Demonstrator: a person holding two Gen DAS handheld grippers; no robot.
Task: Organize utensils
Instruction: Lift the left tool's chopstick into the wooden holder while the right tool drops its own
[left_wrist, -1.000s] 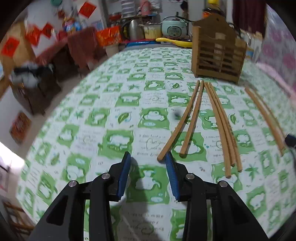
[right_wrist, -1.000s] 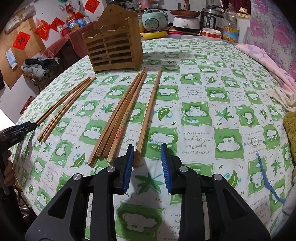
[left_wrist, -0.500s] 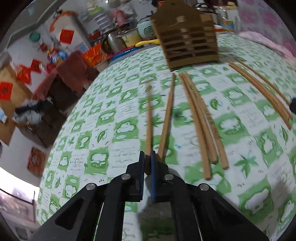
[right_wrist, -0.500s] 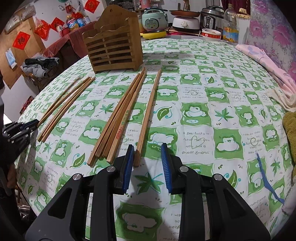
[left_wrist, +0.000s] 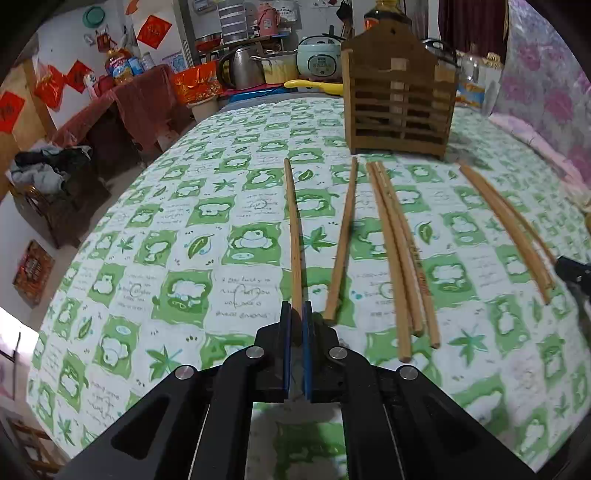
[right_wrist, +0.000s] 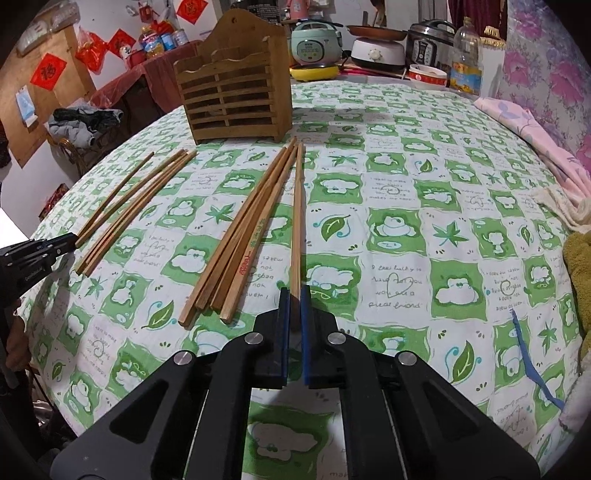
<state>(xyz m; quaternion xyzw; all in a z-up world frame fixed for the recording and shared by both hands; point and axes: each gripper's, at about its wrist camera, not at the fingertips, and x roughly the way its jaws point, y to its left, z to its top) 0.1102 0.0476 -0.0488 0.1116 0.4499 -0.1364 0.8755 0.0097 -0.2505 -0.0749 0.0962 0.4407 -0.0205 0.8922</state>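
Nearest the left wrist camera, the left gripper (left_wrist: 296, 314) has its blue fingers (left_wrist: 285, 332) pinching the near end of 1 wooden chopstick (left_wrist: 294, 240), which runs straight ahead over the green-and-white frog-print cloth on the counter (left_wrist: 147, 258). In the right wrist view the right gripper (right_wrist: 294, 299) has just closed its fingers (right_wrist: 306, 325) on the near end of another single chopstick (right_wrist: 296, 214), the outermost of its group. Just left of that stick lies a bundle of 4 chopsticks (right_wrist: 240, 240), fanned at the near ends and meeting toward the far tips, 1 printed with red and green lettering. Farther left, a second loose bundle (right_wrist: 136, 210) lies at a slant, and the left gripper's tip shows at that edge of the frame holding its stick. Beyond all the far tips stands a slatted wooden utensil holder (right_wrist: 236, 99), upright on the cloth and near the sticks. Behind it, at the back, sit rice cookers (right_wrist: 314, 44), a kettle (left_wrist: 243, 68) and an oil bottle (right_wrist: 466, 62), with red paper decorations (right_wrist: 48, 70) on the wall.
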